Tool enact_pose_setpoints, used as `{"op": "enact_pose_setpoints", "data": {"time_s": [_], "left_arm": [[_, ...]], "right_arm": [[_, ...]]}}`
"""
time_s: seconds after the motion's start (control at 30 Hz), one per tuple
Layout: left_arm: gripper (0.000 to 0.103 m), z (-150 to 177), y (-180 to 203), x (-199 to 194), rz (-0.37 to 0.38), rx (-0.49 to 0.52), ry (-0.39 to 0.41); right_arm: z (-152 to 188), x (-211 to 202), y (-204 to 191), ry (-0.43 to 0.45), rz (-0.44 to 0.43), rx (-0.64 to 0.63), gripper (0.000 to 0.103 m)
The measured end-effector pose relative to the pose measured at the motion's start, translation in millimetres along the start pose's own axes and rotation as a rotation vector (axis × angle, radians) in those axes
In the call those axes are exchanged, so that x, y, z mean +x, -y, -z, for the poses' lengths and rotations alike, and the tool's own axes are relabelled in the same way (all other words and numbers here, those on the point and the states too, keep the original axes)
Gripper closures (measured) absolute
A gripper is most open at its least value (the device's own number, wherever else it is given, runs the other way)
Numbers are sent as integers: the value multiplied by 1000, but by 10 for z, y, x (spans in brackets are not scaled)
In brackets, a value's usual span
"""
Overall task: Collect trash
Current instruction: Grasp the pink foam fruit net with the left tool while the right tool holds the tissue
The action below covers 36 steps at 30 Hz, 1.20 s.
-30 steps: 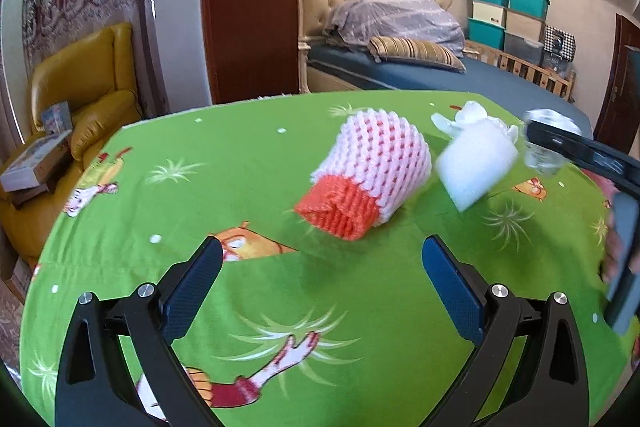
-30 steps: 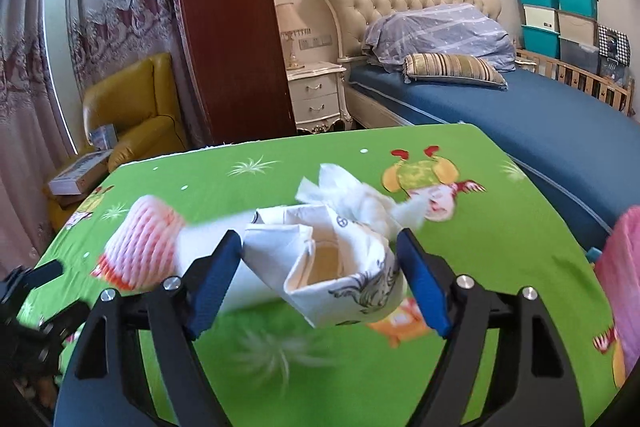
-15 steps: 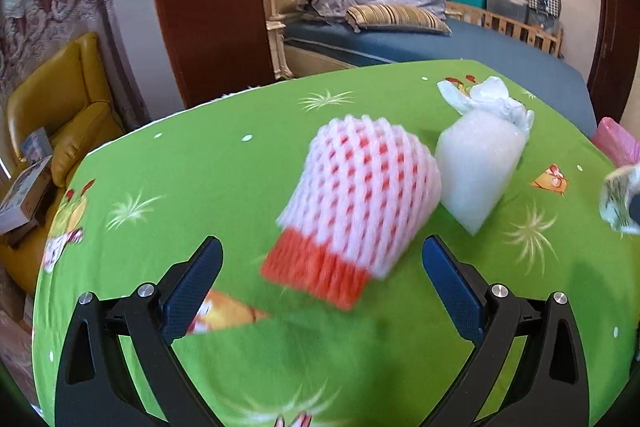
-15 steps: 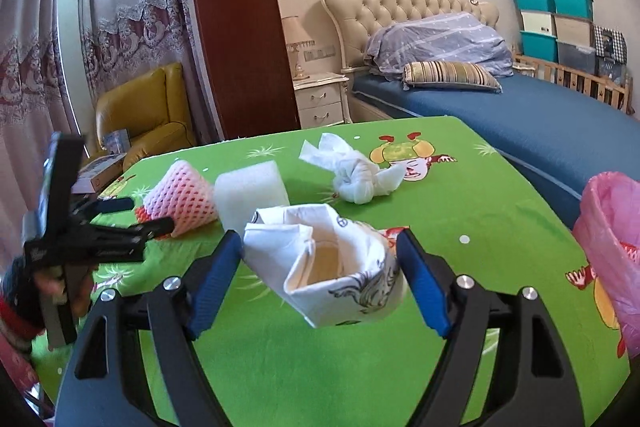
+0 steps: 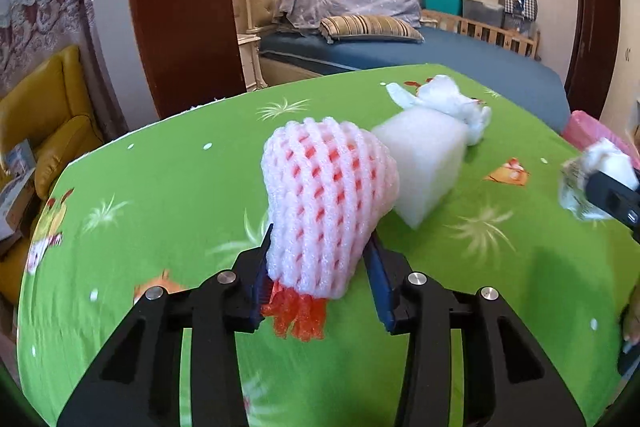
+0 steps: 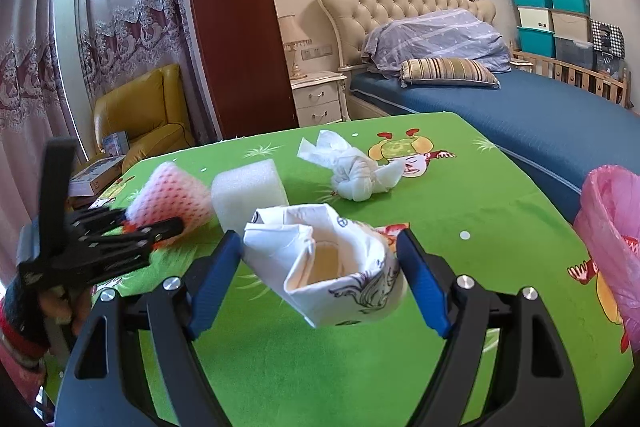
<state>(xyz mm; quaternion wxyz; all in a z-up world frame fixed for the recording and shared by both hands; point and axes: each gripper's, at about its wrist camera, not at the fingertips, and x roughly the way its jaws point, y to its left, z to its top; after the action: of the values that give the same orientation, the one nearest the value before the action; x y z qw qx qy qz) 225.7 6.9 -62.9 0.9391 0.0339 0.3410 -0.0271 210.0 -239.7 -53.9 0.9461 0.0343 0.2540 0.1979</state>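
While the left gripper (image 5: 318, 259) has just been closing, pinching a pink-and-orange foam fruit net (image 5: 328, 203), the right gripper (image 6: 320, 277) stands wide, clamping a crumpled white printed paper cup (image 6: 332, 267).

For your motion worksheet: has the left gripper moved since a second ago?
Yes. The left gripper came forward across the green tablecloth to the foam fruit net, and its jaws have just closed on it.

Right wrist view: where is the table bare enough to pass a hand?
Bare green between the tissue wad and pink bag, and along the near edge. Crowded on the left: foam block, fruit net and left claw.
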Motion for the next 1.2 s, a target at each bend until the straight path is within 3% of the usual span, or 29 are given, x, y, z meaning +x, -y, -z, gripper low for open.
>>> {"op": "enact_pose_setpoints", "data": {"time_s": [0.43, 0.8, 1.2], "left_arm": [[63, 362, 209, -591, 6, -64, 106], [63, 489, 551, -814, 56, -39, 152], [63, 475, 795, -911, 75, 21, 191]], "right_arm": [[134, -144, -138, -34, 43, -79, 26], [348, -419, -36, -40, 90, -111, 26], [330, -688, 226, 10, 144, -83, 26]]}}
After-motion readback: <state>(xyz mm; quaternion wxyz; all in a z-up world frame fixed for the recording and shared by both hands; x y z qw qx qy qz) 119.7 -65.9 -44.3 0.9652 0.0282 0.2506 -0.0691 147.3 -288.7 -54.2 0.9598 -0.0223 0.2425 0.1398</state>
